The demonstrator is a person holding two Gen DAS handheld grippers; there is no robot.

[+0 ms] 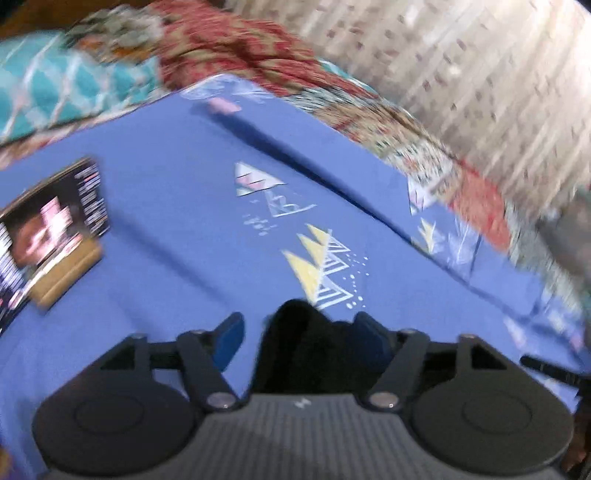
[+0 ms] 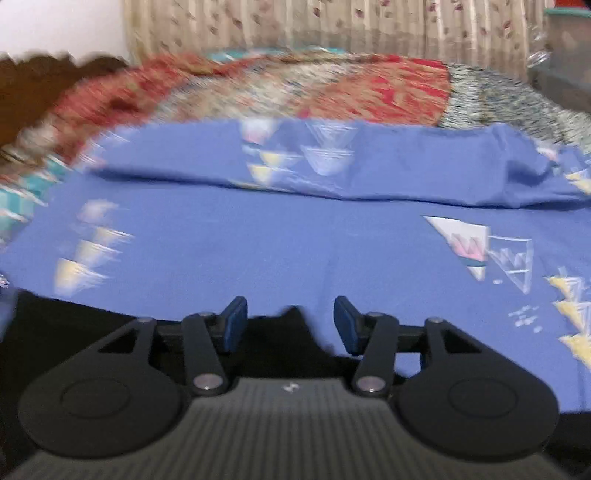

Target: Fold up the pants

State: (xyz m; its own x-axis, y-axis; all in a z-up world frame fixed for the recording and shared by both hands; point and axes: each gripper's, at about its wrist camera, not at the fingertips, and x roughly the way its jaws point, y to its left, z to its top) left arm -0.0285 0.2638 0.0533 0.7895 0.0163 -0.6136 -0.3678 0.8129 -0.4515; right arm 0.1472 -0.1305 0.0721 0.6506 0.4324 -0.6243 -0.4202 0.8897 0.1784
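The black pants (image 1: 295, 354) lie on a blue bedsheet (image 1: 166, 155) printed with triangles. In the left wrist view a bunched hump of them rises between the fingers of my left gripper (image 1: 301, 326). The cloth rests against the right pad (image 1: 373, 336), while the left pad (image 1: 231, 338) stands clear of it, so the jaws are open. In the right wrist view the pants (image 2: 74, 328) spread dark across the lower left, with a small peak poking up between the fingers of my right gripper (image 2: 291, 315). Both pads stand apart from it, so that gripper is open too.
A lit screen on a wooden stand (image 1: 55, 229) sits on the sheet at the left. A red and teal patterned quilt (image 2: 369, 92) lies bunched along the far side, with a folded ridge of sheet (image 2: 406, 173) before it. A pale curtain (image 2: 332, 22) hangs behind.
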